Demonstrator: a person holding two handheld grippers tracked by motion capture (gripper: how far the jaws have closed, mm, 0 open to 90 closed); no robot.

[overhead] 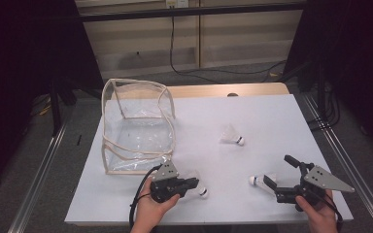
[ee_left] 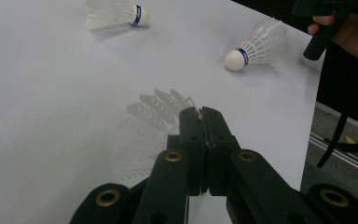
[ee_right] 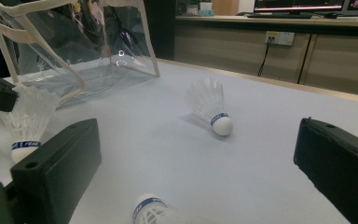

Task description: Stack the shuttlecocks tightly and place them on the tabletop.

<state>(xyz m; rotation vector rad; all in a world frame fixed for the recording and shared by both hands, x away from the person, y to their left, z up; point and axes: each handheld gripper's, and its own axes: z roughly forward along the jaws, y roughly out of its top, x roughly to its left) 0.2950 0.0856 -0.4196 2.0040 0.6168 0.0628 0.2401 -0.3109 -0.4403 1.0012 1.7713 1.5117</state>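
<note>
My left gripper (overhead: 193,183) (ee_left: 204,113) is shut, its jaws pinching the feather skirt of a white shuttlecock (overhead: 201,191) (ee_left: 144,130) (ee_right: 27,116) near the table's front edge. In the right gripper view that shuttlecock hangs cork down from the black jaw. My right gripper (overhead: 278,170) (ee_right: 196,140) stands open at the front right. A second shuttlecock (overhead: 258,180) (ee_right: 150,212) (ee_left: 256,46) lies on its side between its jaws, untouched by the pads. A third shuttlecock (overhead: 232,136) (ee_right: 212,109) (ee_left: 116,14) lies farther back on the white table (overhead: 272,121).
A clear plastic bag (overhead: 136,124) (ee_right: 74,51) with beige trim stands open at the table's back left. Metal rails run along both sides of the table. Cables lie on the floor behind it.
</note>
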